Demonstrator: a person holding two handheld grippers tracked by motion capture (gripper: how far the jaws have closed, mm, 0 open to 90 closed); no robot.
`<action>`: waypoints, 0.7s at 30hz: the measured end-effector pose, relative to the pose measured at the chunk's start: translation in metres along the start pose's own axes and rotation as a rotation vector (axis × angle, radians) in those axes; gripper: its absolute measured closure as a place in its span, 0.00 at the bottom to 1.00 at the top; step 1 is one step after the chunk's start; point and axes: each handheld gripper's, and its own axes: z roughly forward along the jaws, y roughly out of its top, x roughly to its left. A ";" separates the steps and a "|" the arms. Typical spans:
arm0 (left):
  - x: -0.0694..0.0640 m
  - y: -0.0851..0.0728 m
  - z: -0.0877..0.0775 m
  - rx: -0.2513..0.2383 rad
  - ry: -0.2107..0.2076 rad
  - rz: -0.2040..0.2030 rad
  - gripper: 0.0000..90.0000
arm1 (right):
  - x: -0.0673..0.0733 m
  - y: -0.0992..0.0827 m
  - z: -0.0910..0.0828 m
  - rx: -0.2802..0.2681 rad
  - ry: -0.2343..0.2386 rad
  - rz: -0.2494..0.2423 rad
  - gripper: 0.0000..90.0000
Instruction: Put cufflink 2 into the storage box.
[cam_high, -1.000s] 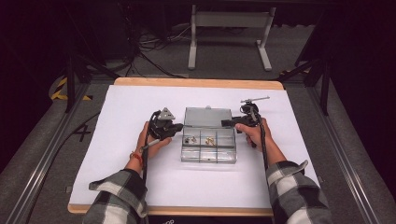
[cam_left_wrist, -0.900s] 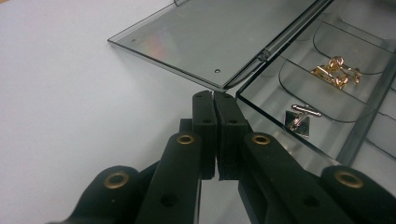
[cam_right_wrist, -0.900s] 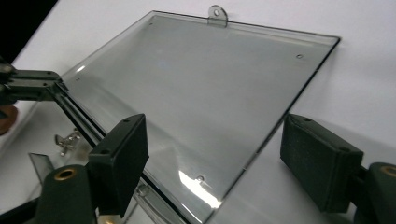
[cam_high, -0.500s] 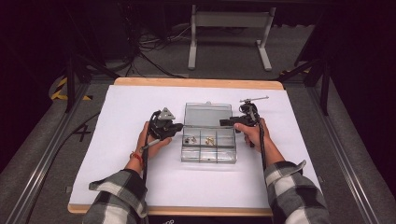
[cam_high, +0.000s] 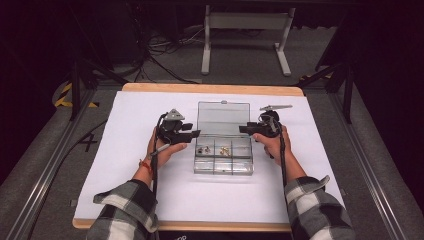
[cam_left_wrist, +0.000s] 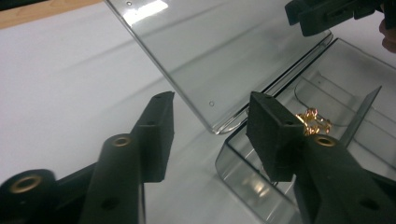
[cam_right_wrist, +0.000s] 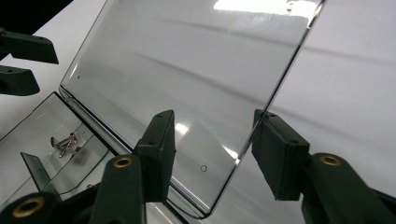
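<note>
A clear plastic compartment box (cam_high: 222, 171) lies on the white sheet, its lid (cam_high: 223, 117) folded back behind it. Small gold parts (cam_high: 224, 150) and silver screws (cam_high: 204, 149) sit in its rear cells. My left gripper (cam_high: 196, 134) is at the box's left hinge corner. Its jaws have just been opening; the lid's corner (cam_left_wrist: 210, 46) lies between them untouched, and the gold parts (cam_left_wrist: 314, 121) show past the right jaw. My right gripper (cam_high: 242, 129) is at the right hinge side. Its jaws have just been closing, and they straddle the lid's edge (cam_right_wrist: 187, 60) without pressing.
The white sheet (cam_high: 150, 100) covers a wooden board (cam_high: 210, 89) with bare paper all round the box. Grey floor, rails and a metal stand (cam_high: 245, 22) lie beyond the board. Each gripper view shows the other gripper's jaws across the lid (cam_left_wrist: 327, 14) (cam_right_wrist: 23, 60).
</note>
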 end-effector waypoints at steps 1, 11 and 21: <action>-0.001 0.001 0.001 0.009 0.001 0.003 0.57 | 0.000 0.000 -0.001 -0.006 -0.001 -0.013 0.58; 0.003 0.003 0.014 0.014 0.034 -0.040 0.54 | 0.000 -0.002 -0.010 -0.031 0.008 -0.080 0.68; -0.001 0.005 0.021 -0.003 0.014 -0.039 0.67 | -0.001 -0.004 -0.019 -0.073 0.026 -0.109 0.79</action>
